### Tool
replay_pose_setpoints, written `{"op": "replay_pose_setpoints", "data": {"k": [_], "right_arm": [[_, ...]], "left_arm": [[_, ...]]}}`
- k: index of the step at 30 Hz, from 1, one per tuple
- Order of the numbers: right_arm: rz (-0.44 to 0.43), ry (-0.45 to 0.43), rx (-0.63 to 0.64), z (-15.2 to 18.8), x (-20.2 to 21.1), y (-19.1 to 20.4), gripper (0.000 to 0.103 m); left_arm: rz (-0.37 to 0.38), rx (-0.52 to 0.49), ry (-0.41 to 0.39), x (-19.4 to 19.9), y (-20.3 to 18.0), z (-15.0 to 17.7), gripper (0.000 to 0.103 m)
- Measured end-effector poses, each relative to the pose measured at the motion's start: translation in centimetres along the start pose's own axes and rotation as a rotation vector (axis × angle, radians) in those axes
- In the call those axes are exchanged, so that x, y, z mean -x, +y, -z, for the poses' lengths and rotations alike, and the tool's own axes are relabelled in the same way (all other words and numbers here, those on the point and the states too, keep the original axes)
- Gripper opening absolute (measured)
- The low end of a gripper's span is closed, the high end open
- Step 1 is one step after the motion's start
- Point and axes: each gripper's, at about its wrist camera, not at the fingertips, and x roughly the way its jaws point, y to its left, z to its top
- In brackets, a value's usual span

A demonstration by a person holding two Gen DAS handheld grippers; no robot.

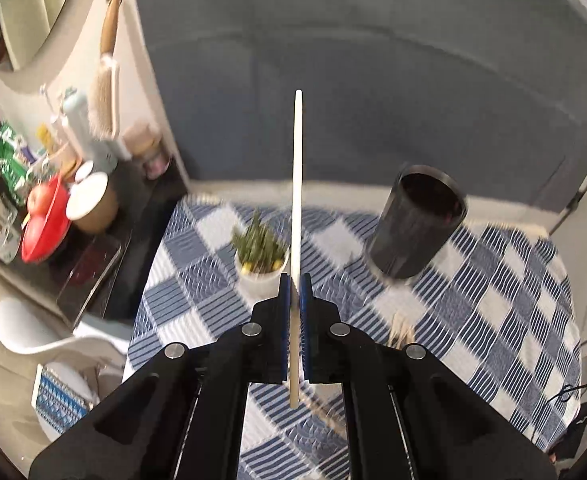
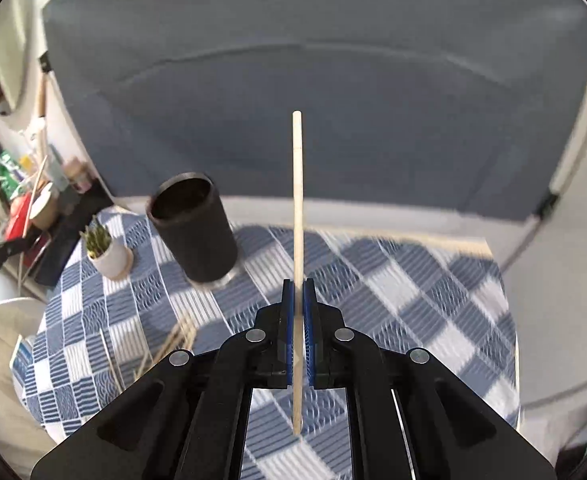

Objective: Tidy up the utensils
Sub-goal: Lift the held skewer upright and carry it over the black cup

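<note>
My left gripper (image 1: 296,280) is shut on a pale chopstick (image 1: 298,184) that sticks out forward, above the checked table. My right gripper (image 2: 298,285) is shut on another wooden chopstick (image 2: 297,208), also pointing forward over the table. A black cylindrical holder (image 1: 417,224) stands on the cloth, to the right of the left gripper; the same holder (image 2: 192,228) lies left of the right gripper. Several loose chopsticks (image 2: 169,346) rest on the cloth near the holder, and some of those chopsticks (image 1: 401,330) show beside the left gripper.
A small potted plant (image 1: 259,256) in a white pot stands on the blue-and-white checked tablecloth (image 1: 493,300). A grey sofa (image 1: 353,80) runs behind the table. A side shelf (image 1: 93,216) at the left holds red bowls, jars and bottles. A white chair (image 1: 33,332) sits lower left.
</note>
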Motion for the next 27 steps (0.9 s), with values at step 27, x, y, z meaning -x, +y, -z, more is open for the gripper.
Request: {"op": "replay_pose_setpoints", "data": {"k": [27], "right_arm": [[-0.606, -0.377, 0.068, -11.1, -8.7, 4.3, 0.005]], "left_arm": [[0.424, 0.078, -0.391, -7.2, -7.1, -9.1, 0.005]]}}
